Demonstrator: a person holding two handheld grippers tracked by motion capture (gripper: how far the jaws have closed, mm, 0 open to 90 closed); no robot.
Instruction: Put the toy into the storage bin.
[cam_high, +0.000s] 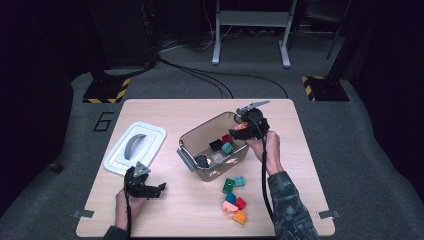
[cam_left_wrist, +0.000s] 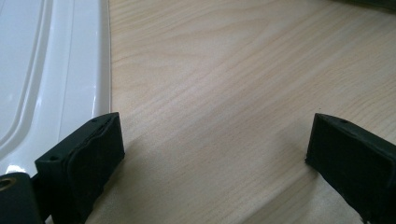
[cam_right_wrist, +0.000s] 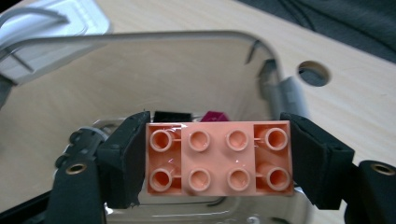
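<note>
Inside the clear bin (cam_high: 186, 142), black, maroon, teal bricks; above, right gripper (cam_right_wrist: 217, 156) pinching a peach brick (cam_right_wrist: 218, 157).

A dim lab or test room set up for recording. A light wooden table (cam_high: 150, 107) stands on grey carpet with a large 6 (cam_high: 102, 121) marked on it. Black stands with yellow-and-black hazard-striped bases (cam_high: 106, 91) sit at 2 far corners, black cables (cam_high: 200, 75) trail across the floor, and a grey metal desk frame (cam_high: 251, 30) stands behind in the dark.
</note>
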